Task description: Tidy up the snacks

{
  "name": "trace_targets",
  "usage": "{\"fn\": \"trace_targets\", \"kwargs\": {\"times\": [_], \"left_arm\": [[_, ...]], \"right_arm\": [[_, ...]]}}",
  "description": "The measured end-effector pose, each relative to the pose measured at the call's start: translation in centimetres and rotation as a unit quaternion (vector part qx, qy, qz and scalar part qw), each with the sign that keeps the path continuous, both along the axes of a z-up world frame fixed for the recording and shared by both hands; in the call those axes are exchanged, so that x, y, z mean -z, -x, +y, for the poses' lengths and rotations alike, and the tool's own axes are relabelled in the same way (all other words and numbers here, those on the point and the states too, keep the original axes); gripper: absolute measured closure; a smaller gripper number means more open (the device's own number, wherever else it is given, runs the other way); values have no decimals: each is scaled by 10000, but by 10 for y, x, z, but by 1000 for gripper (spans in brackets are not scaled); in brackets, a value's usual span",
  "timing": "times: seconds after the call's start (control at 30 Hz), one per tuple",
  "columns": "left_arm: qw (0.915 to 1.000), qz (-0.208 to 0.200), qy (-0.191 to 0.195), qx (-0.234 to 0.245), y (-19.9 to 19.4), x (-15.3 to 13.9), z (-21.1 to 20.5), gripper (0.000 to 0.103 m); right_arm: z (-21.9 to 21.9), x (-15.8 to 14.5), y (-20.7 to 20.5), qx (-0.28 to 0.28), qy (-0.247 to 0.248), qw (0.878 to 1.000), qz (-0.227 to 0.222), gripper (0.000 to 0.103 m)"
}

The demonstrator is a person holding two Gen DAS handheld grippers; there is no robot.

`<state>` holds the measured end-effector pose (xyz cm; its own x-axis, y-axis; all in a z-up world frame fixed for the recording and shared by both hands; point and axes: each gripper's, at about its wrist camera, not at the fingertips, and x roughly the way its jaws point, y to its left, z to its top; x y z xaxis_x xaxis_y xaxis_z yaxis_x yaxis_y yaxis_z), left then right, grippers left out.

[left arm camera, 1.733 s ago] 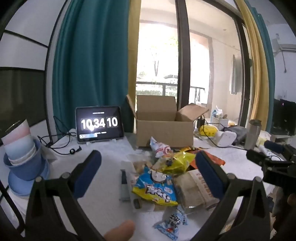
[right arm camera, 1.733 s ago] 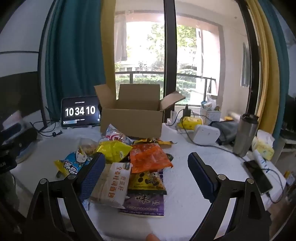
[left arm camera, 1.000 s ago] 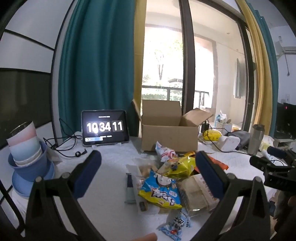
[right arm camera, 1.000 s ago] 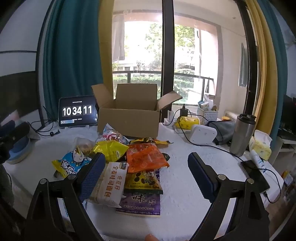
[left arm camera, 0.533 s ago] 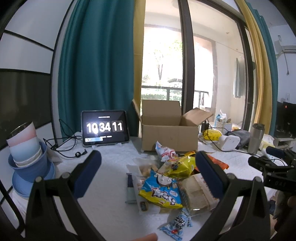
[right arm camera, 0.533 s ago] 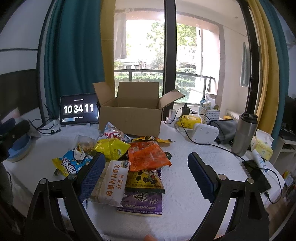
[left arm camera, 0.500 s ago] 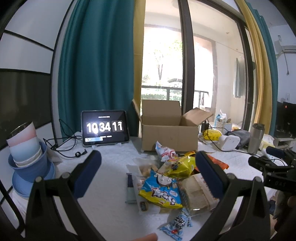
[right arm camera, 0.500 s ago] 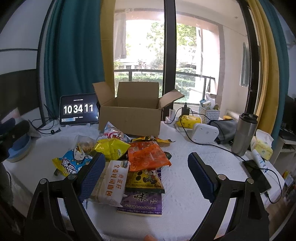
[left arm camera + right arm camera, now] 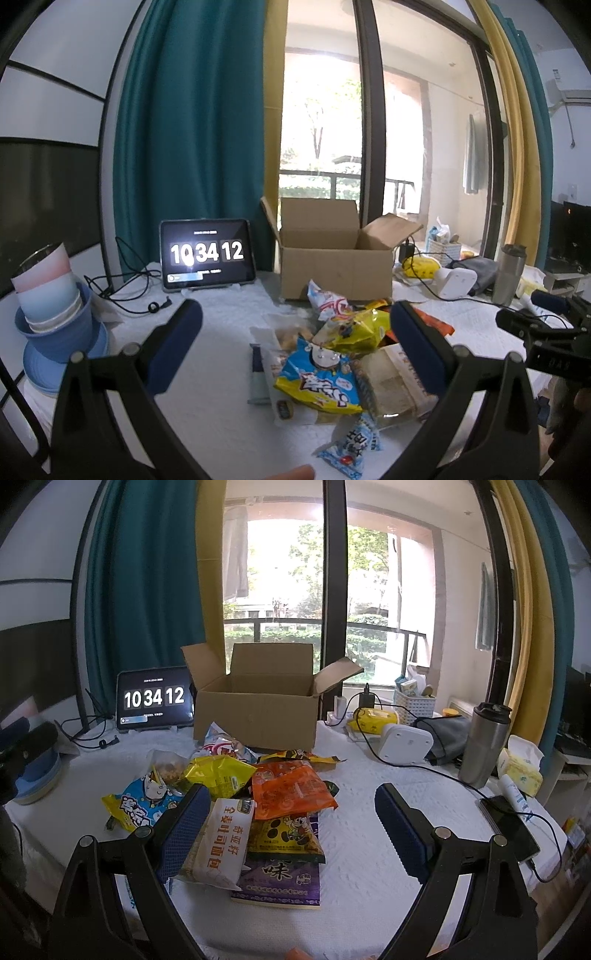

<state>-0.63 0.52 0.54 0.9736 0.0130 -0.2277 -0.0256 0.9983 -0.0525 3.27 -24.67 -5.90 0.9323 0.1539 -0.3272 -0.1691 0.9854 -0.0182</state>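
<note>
A heap of snack packets lies on the white table in front of an open cardboard box. In the left wrist view a blue and yellow packet and a yellow bag lie ahead of my left gripper, which is open and holds nothing. In the right wrist view an orange packet, a white bread packet and a purple pack lie between the fingers of my right gripper, open and above them. The right gripper shows at the left view's right edge.
A tablet clock stands left of the box. Stacked blue bowls and cups sit at the far left. A steel tumbler, a white device, cables, a phone and a tissue pack crowd the right side.
Both grippers have risen and drawn back a little from the pile. Both stay open. The clock has gone from 10:34:10 to 10:34:12. No packet has moved.
</note>
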Motion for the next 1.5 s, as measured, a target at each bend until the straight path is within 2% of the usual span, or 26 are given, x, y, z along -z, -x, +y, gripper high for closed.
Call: {"fn": "trace_targets", "kwargs": {"times": [1.27, 1.43, 1.5], "left_arm": [[10000, -22, -42, 41, 2, 1, -1, 0], [9999, 87, -68, 100, -5, 10, -2, 0], [9993, 309, -58, 201, -17, 20, -1, 0]], "right_arm": [[-1, 1, -1, 19, -21, 10000, -2, 10], [0, 7, -4, 5, -38, 9999, 99, 10], [1, 10, -7, -5, -33, 9999, 162, 10]]}}
